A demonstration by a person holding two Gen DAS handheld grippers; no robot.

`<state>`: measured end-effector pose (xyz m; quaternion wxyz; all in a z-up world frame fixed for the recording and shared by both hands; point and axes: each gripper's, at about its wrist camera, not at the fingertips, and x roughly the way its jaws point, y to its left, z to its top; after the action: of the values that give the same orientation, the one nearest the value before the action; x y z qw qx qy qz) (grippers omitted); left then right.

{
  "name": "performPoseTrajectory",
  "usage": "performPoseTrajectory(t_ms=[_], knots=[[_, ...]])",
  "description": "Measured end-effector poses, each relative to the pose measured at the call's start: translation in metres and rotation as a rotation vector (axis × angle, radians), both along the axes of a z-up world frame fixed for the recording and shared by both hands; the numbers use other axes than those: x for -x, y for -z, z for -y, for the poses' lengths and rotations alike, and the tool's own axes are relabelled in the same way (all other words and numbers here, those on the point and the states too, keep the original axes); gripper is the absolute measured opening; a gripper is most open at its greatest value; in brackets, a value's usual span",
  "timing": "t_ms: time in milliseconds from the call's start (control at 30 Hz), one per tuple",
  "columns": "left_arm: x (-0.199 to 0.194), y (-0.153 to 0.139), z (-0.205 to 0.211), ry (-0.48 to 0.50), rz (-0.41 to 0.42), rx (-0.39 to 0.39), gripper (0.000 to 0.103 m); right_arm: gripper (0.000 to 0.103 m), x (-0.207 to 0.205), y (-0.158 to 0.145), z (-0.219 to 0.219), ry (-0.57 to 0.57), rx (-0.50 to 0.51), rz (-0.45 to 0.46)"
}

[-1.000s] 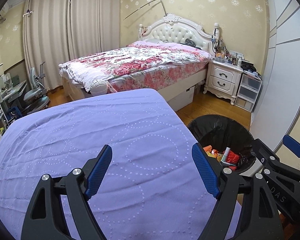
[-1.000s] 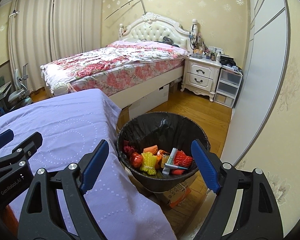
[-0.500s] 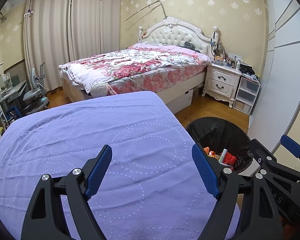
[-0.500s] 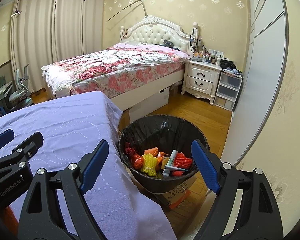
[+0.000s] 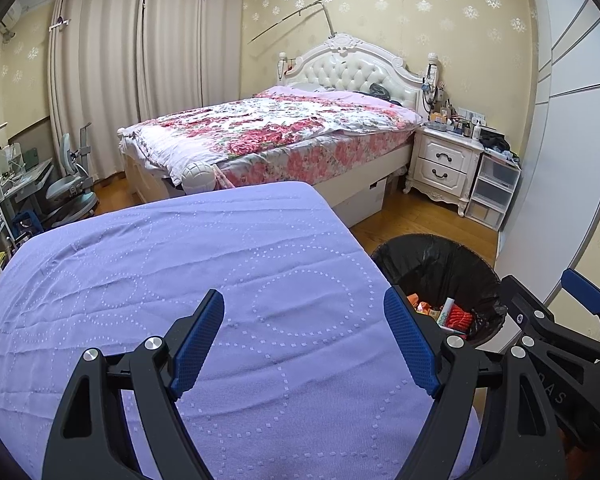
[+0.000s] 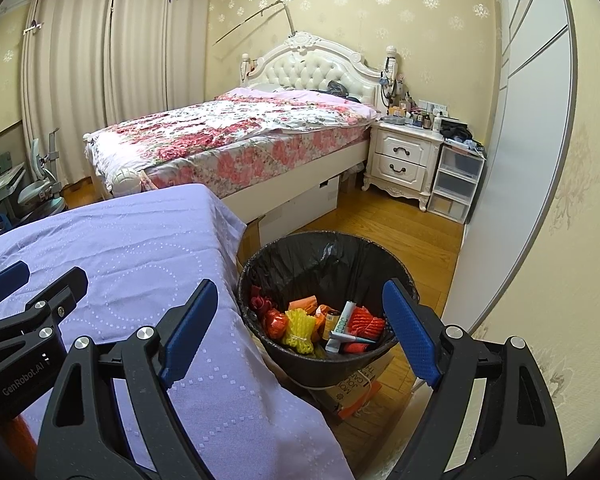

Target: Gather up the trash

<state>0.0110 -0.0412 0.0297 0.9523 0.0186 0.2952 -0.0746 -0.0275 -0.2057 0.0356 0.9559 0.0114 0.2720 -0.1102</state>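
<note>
Right tool (image 6: 300,332) gaping, above trash bin (image 6: 300,248) — beside table (image 6: 120,248)

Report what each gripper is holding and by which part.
Nothing is held. The left gripper is open over the purple cloth; the right gripper is open near the trash bin.

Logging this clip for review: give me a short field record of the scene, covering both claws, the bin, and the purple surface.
left claw: open, empty, over the purple cloth
right claw: open, empty, at the cloth edge, facing the bin
bin: black liner, on the floor beside the cloth-covered surface
bin contents: yellow net, red net, white tube, orange wrappers
trash on cloth: none visible
background: floral bed, white nightstand
</note>
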Motion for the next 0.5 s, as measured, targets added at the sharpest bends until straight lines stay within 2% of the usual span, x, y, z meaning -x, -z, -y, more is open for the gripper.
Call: performPoseTrajectory(t_ms=[500], knots=[[0.0, -0.0004, -0.0003, 0.0, 0.001, 0.0, 0.08, 0.083, 0.0005, -0.0013, 0.0011, 0.0, 0.0, 0.004]])
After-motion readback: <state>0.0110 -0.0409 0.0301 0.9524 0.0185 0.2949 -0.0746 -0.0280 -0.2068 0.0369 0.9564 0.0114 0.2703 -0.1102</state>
